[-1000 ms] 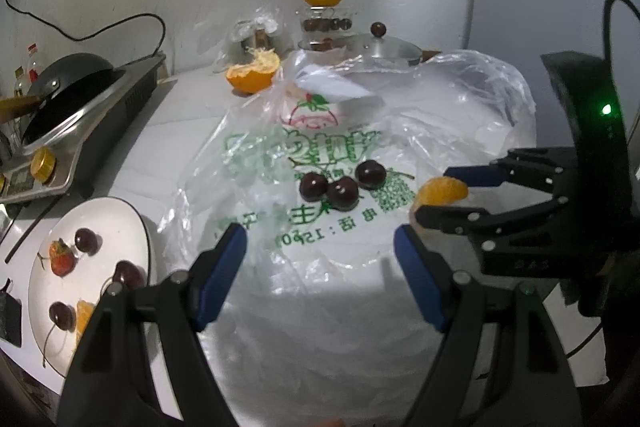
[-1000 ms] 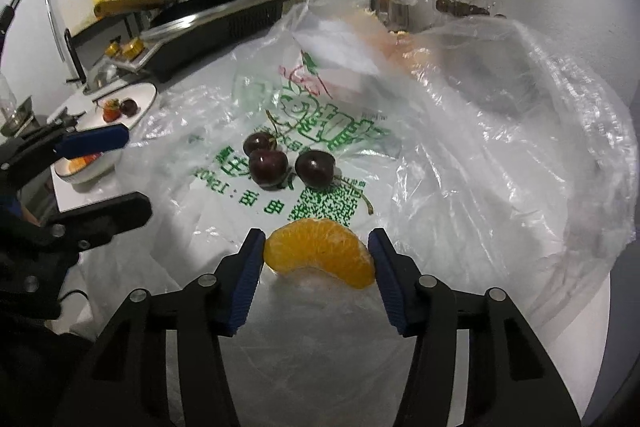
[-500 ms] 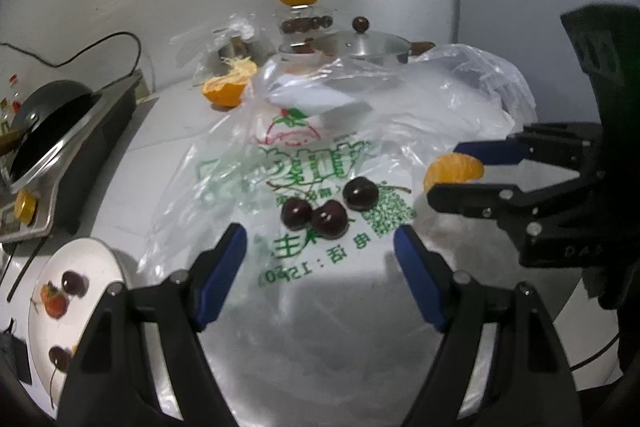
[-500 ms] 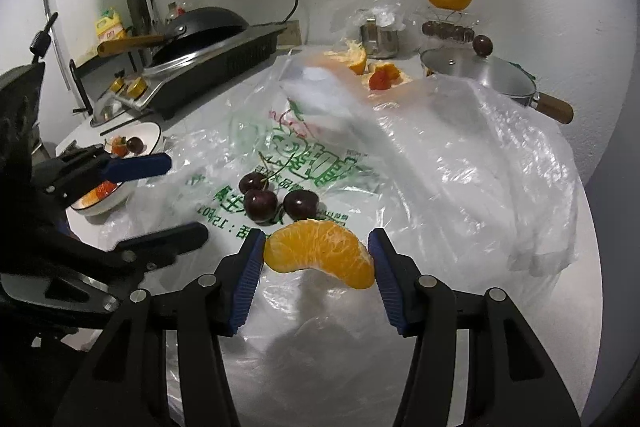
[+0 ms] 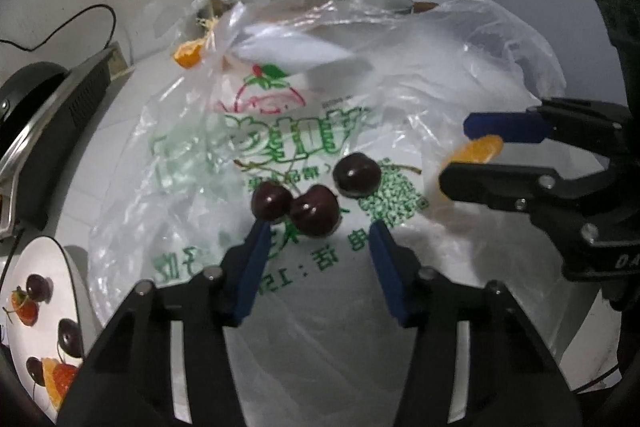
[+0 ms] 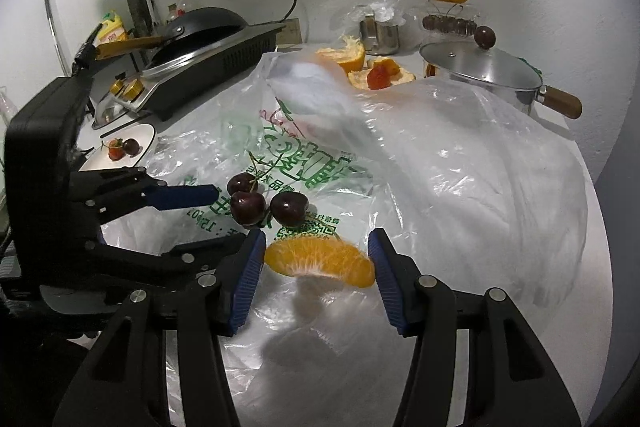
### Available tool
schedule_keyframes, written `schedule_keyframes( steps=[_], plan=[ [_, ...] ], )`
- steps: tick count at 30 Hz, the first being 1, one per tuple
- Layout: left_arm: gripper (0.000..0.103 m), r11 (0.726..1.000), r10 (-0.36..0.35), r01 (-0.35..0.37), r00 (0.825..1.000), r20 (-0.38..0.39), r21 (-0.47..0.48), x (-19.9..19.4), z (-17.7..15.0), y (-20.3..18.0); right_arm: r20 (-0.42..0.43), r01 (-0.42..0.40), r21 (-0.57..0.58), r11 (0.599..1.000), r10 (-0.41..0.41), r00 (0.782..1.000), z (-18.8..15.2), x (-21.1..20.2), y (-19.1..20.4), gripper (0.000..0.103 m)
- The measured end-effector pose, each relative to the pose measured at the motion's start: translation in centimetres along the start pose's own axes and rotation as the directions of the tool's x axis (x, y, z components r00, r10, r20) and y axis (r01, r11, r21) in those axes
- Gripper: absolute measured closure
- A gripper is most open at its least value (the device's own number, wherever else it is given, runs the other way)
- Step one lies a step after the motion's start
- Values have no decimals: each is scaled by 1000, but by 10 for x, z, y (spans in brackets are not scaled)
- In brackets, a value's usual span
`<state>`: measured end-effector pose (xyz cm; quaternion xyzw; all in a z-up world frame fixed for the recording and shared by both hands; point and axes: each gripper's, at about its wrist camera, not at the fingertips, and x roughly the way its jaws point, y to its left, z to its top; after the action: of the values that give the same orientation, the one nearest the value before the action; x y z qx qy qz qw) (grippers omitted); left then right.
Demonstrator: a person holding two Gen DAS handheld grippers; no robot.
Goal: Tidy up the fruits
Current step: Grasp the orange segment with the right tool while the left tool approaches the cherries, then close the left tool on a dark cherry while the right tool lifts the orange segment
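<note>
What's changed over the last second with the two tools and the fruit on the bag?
The left tool has closed in on the three cherries and narrowed its opening; they now sit just ahead of its fingertips. The right tool has risen, carrying the orange segment up off the plastic bag. Unchanged: the segment stays gripped, cherries and white plate unmoved.

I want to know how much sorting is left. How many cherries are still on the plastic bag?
3, clustered mid-bag ahead of the open left gripper: left cherry, middle cherry, right cherry. Folds could hide more.
</note>
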<state>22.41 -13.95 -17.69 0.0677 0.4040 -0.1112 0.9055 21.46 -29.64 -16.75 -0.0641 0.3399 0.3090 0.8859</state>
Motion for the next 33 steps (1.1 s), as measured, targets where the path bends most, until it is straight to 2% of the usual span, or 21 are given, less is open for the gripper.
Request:
schedule_keyframes(
  steps=[8, 14, 16, 17, 20, 29, 33],
  plan=[
    [51, 1000, 17, -17, 1000, 4, 9, 8, 8, -2, 8, -11, -13, 1000, 11, 1000, 1, 1, -1, 47],
    [51, 999, 41, -41, 999, 13, 17, 10, 12, -3, -20, -6, -8, 1000, 6, 1000, -5, 6, -4, 47],
    [55, 998, 55, -55, 998, 10, 26, 11, 11, -5, -31, -3, 7, 1000, 3, 999, -8, 7, -8, 47],
    [61, 998, 59, -59, 998, 3, 26, 13, 11, -5, -41, 0, 17, 1000, 1, 999, -10, 9, -10, 47],
    [66, 999, 52, -52, 998, -19, 5, 15, 6, -6, -61, -3, 30, 1000, 5, 998, -12, 11, -13, 47],
    [67, 999, 26, -27, 999, -27, -31, 17, 9, -2, -94, 1, -19, 1000, -2, 996, -12, 20, -3, 46],
    [67, 1000, 12, -13, 1000, -22, -28, 19, 10, -1, -96, -3, -31, 1000, 0, 995, -11, 22, 0, 40]
  ],
)
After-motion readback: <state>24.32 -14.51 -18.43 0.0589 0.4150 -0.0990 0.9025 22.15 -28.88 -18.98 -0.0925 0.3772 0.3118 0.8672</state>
